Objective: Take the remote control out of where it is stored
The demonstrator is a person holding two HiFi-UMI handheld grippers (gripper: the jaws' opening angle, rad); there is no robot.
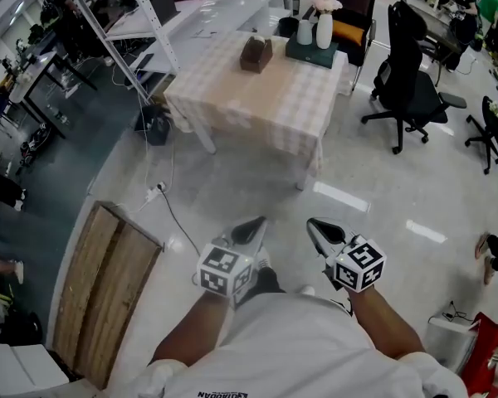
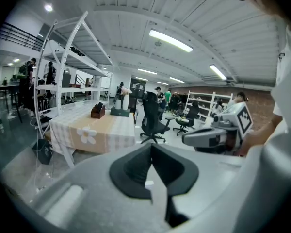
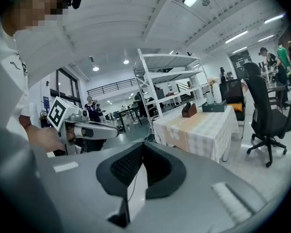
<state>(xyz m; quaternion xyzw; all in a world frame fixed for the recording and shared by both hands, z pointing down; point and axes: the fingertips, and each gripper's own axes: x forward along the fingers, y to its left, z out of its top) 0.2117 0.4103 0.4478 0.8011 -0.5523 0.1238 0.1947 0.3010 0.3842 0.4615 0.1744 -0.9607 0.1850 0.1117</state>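
A brown holder (image 1: 256, 54) stands on the far table (image 1: 257, 98), which has a checked cloth. Something dark sticks out of its top, too small to identify. The holder also shows in the left gripper view (image 2: 98, 111) and the right gripper view (image 3: 189, 109). I stand well back from the table. My left gripper (image 1: 251, 226) and right gripper (image 1: 319, 226) are side by side near my chest, pointing toward the table. Both are shut with nothing between the jaws, which meet at the tips in each gripper view (image 2: 150, 147) (image 3: 142, 144).
A dark green box (image 1: 312, 52) and white vases (image 1: 324, 30) stand at the table's far right corner. Black office chairs (image 1: 411, 89) are to the right, and a white shelf frame (image 1: 133, 15) is to the left. A wooden board (image 1: 104, 288) and a cable (image 1: 170, 206) lie on the floor.
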